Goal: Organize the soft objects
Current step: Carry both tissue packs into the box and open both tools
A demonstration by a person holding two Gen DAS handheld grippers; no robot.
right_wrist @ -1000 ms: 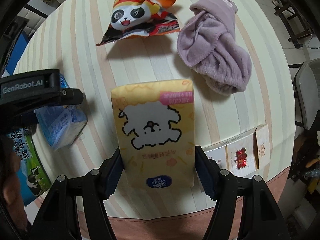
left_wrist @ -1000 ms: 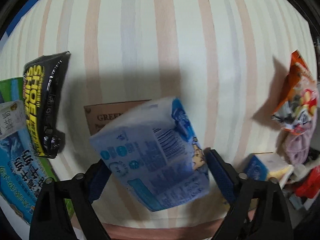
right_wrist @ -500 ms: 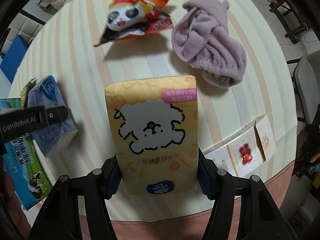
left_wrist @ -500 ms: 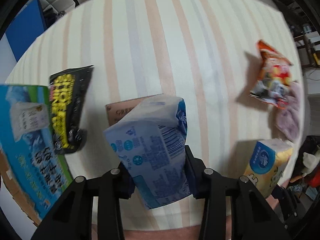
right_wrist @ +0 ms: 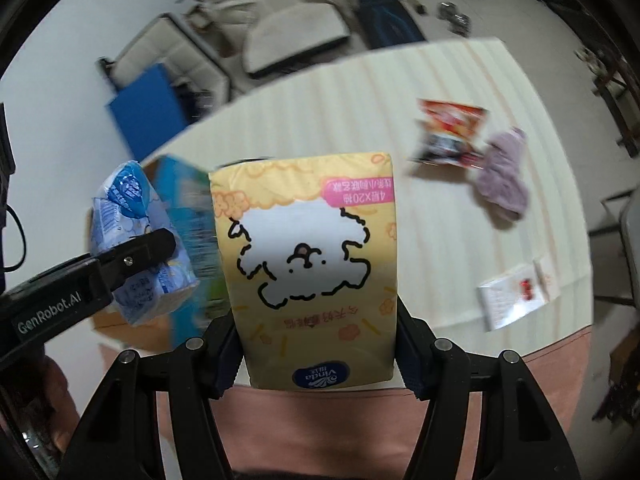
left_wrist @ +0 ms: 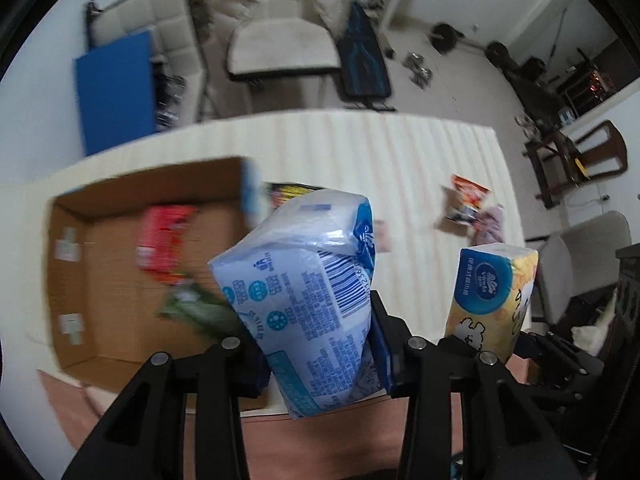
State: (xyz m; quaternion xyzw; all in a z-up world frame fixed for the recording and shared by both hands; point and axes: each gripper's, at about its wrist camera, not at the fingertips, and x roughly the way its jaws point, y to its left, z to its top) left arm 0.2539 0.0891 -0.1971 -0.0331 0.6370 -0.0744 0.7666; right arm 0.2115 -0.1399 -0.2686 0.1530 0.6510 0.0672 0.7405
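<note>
My left gripper point(left_wrist: 320, 344) is shut on a blue and white tissue pack point(left_wrist: 304, 280) and holds it high above the striped table point(left_wrist: 380, 160). The pack hangs beside the open cardboard box point(left_wrist: 100, 320). My right gripper point(right_wrist: 318, 356) is shut on a yellow tissue pack point(right_wrist: 308, 264) with a white dog drawn on it, also lifted clear of the table. The yellow pack point(left_wrist: 492, 296) appears at the right of the left wrist view. The blue pack point(right_wrist: 132, 240) appears at the left of the right wrist view, with one left finger point(right_wrist: 132, 256) across it.
A red packet point(left_wrist: 160, 240) and a green one point(left_wrist: 192, 308) lie blurred inside the box. On the table's right part are an orange snack bag point(right_wrist: 448, 132), a purple cloth point(right_wrist: 504, 176) and white cards point(right_wrist: 516, 296). Chairs stand beyond the table.
The left jaws have shut on the blue pack. Both grippers have risen with their packs, so the table looks farther away and the box's inside and the room have come into view.
</note>
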